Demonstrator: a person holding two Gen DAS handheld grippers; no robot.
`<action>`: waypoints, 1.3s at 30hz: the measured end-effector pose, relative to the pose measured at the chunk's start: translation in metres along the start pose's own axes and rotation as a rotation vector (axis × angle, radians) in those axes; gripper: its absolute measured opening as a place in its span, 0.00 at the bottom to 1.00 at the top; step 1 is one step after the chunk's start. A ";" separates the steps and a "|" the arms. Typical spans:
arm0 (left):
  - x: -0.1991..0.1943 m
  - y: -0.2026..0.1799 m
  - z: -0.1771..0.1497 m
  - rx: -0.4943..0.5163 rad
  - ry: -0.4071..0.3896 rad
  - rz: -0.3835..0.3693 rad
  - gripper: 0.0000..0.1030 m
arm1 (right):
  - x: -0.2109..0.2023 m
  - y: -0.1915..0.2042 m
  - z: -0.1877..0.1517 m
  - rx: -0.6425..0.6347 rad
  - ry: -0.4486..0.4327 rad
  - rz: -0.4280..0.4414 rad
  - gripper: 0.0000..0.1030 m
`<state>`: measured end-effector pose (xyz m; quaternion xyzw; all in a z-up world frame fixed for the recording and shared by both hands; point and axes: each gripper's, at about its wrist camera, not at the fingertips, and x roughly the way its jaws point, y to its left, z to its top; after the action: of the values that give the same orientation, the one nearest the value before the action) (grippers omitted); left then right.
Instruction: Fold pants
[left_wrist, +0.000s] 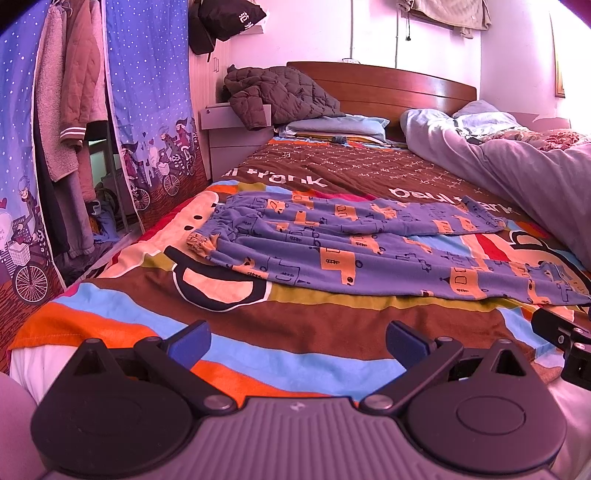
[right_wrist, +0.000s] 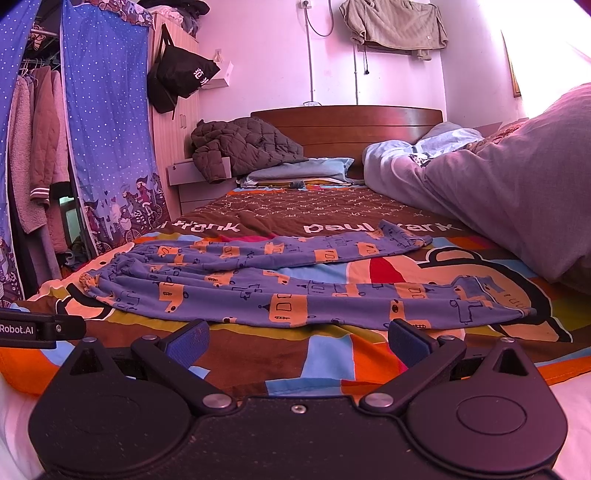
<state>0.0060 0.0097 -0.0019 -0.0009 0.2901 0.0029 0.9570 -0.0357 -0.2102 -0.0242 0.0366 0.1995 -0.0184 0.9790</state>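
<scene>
Blue pants with orange bus prints (left_wrist: 343, 243) lie spread flat on the colourful bedspread (left_wrist: 303, 332), waistband to the left, both legs stretching right. They also show in the right wrist view (right_wrist: 295, 284). My left gripper (left_wrist: 297, 345) is open and empty, low over the bedspread, short of the pants' near edge. My right gripper (right_wrist: 297, 341) is open and empty, just in front of the near leg's lower edge. The right gripper's body shows at the right edge of the left wrist view (left_wrist: 565, 336).
A grey duvet (right_wrist: 517, 199) is heaped along the bed's right side. A dark quilted jacket (left_wrist: 277, 96) and pillows (left_wrist: 332, 125) lie by the wooden headboard (left_wrist: 388, 85). A blue-curtained wardrobe (left_wrist: 147, 110) with hanging clothes stands on the left.
</scene>
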 end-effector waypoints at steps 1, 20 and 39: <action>0.000 0.000 0.000 0.000 0.000 0.001 1.00 | 0.000 0.001 0.000 0.000 0.000 0.000 1.00; 0.000 0.001 -0.002 -0.004 0.002 0.002 1.00 | 0.000 0.000 0.000 0.003 0.001 -0.003 0.99; 0.037 0.039 0.088 0.060 0.023 0.038 1.00 | 0.012 -0.034 0.053 -0.011 0.023 0.210 0.99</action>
<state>0.0859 0.0487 0.0509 0.0333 0.3010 0.0124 0.9530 -0.0059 -0.2488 0.0178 0.0520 0.2057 0.0858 0.9734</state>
